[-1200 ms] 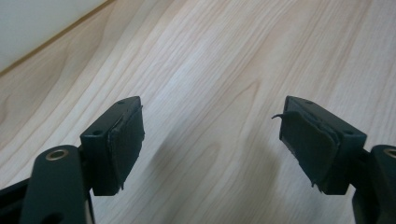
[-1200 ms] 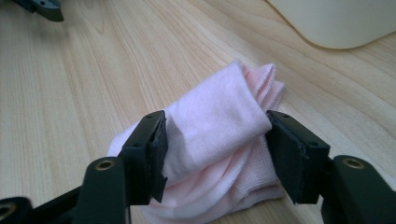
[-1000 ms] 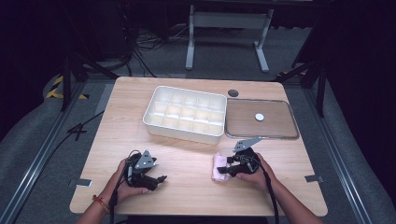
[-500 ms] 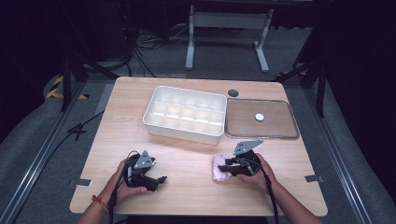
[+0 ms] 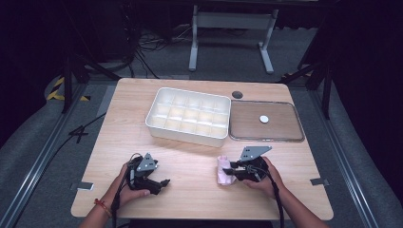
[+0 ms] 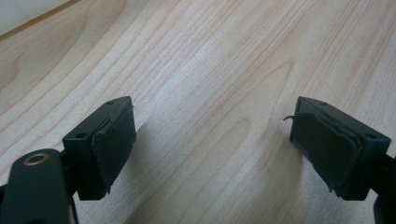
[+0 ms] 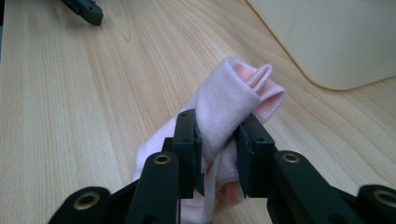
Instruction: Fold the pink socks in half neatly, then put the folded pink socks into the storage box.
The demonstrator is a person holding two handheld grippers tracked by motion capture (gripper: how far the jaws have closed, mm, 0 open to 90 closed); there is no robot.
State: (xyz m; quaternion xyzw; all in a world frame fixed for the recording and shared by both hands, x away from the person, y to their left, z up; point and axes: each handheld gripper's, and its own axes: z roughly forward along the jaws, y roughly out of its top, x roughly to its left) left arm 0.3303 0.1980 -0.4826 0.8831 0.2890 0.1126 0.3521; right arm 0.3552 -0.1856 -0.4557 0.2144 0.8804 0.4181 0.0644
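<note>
Closing over the last second, the right gripper now pinches the pink sock at the table's five o'clock, so a lift toward the tray looks next, while the left gripper rests spread, empty.

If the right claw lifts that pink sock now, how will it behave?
Probably floppy: the pink sock bunches where the right claw pinches it, so loose ends should droop. Likely light. The knit looks grippy and unlikely to slip or roll.
</note>
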